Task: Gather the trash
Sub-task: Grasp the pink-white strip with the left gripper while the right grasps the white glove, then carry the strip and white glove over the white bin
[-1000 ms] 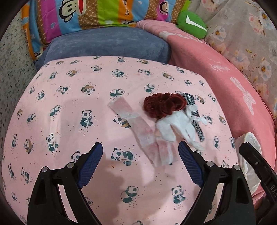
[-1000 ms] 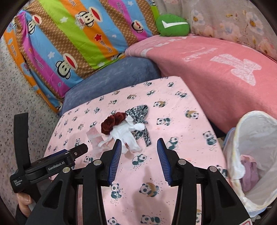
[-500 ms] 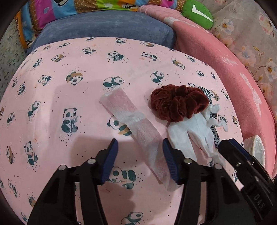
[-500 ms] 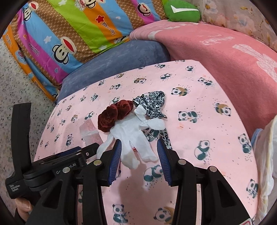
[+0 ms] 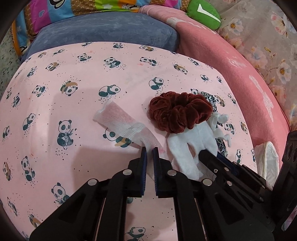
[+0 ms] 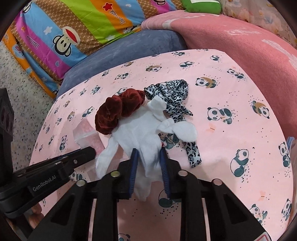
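A thin white-and-pink paper strip (image 5: 118, 120) lies on the pink panda sheet (image 5: 55, 92). My left gripper (image 5: 149, 148) is shut on its near end. Beside it are a dark red velvet scrunchie (image 5: 178, 113), a white glove (image 5: 191, 140) and a leopard-print band (image 6: 172, 92). In the right wrist view the white glove (image 6: 141, 129) is bunched between the blue pads of my right gripper (image 6: 148, 151), whose jaws are closing and pressing on it. The scrunchie (image 6: 118, 109) rests on the glove's far edge. The left gripper's tip (image 6: 87, 152) is just left of the glove.
A white trash bag (image 5: 267, 159) stands at the bed's right edge. A blue cushion (image 5: 104, 31), a pink blanket (image 5: 241, 74), a green pillow (image 5: 202, 13) and a striped cartoon quilt (image 6: 74, 27) border the sheet. Speckled floor lies to the left.
Both grippers have come down and forward onto the pile. The left jaws went from wide open to shut on the strip's end. The right jaws narrowed onto the glove.
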The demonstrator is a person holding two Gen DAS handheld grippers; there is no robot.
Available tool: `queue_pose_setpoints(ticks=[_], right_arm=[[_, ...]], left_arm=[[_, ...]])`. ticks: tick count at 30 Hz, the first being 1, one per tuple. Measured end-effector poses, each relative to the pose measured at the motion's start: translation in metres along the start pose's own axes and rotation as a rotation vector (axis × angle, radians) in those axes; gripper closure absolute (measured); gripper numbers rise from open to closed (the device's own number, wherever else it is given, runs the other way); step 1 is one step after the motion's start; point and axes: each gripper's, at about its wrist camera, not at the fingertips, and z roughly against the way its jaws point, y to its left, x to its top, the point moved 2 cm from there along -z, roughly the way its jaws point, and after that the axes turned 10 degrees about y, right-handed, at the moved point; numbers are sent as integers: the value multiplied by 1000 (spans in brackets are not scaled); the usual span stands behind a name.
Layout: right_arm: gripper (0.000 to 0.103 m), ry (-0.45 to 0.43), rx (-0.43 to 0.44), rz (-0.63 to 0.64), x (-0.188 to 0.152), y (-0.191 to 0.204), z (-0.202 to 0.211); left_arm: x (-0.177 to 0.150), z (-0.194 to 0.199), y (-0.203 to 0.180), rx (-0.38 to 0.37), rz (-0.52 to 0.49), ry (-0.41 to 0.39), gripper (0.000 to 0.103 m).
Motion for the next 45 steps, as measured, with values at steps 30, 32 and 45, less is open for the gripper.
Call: queue_pose_setpoints(ticks=[30,32,45], right_arm=[[95,-348,28,-71,-25,-31,200],[95,-341,30,-81,-29,-37,199],[95,-285,30,-109,-35,-50,171]], left_arm=[[-38,35,-42,63,-98,-65,38],[-39,18,-39,78,-84,-37,38],[-37,-11,-48,65,-105,27,84]])
